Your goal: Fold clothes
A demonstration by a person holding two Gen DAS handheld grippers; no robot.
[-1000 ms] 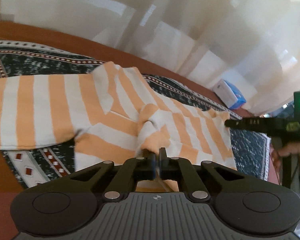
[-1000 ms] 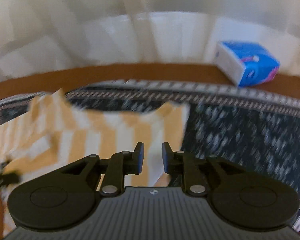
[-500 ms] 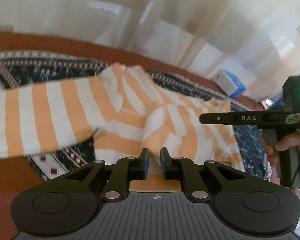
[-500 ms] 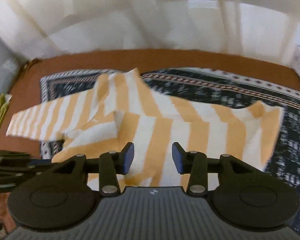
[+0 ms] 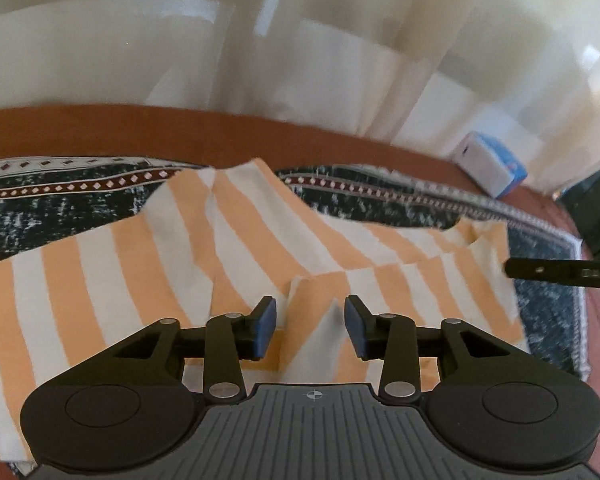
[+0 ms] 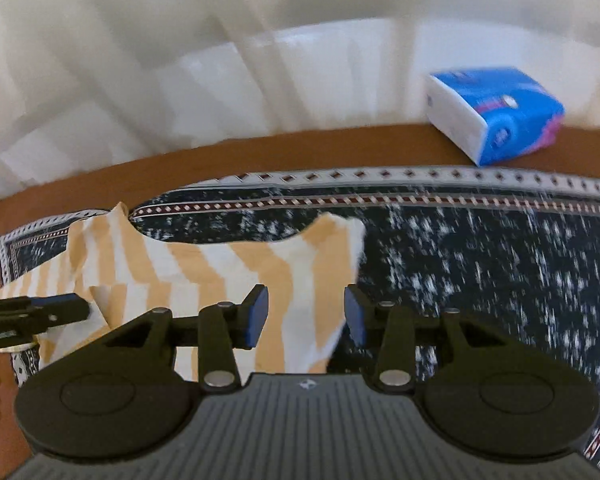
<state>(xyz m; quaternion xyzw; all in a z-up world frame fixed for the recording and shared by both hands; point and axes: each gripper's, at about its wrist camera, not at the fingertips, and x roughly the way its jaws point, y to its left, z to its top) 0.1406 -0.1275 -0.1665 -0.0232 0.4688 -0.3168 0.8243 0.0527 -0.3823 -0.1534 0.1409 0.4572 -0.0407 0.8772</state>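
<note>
An orange-and-white striped garment (image 5: 260, 248) lies partly folded on a dark patterned cloth (image 5: 60, 208). My left gripper (image 5: 310, 326) hovers open over a folded flap near the garment's front edge, with nothing between its fingers. My right gripper (image 6: 305, 316) is open too, above the garment (image 6: 236, 268) near its right edge. The right gripper's finger (image 5: 560, 274) juts in at the right of the left wrist view. At the left edge of the right wrist view the left gripper's fingers (image 6: 52, 308) show beside the garment.
A blue-and-white tissue pack (image 6: 496, 112) sits on the brown table (image 6: 340, 148) at the back right, also seen as the tissue pack (image 5: 488, 166). Pale curtains (image 5: 300, 40) hang behind the table. The dark cloth (image 6: 500, 264) stretches right of the garment.
My left gripper let go of the garment flap and opened wide. My right gripper opened further and swung from left back to the garment's right edge.
</note>
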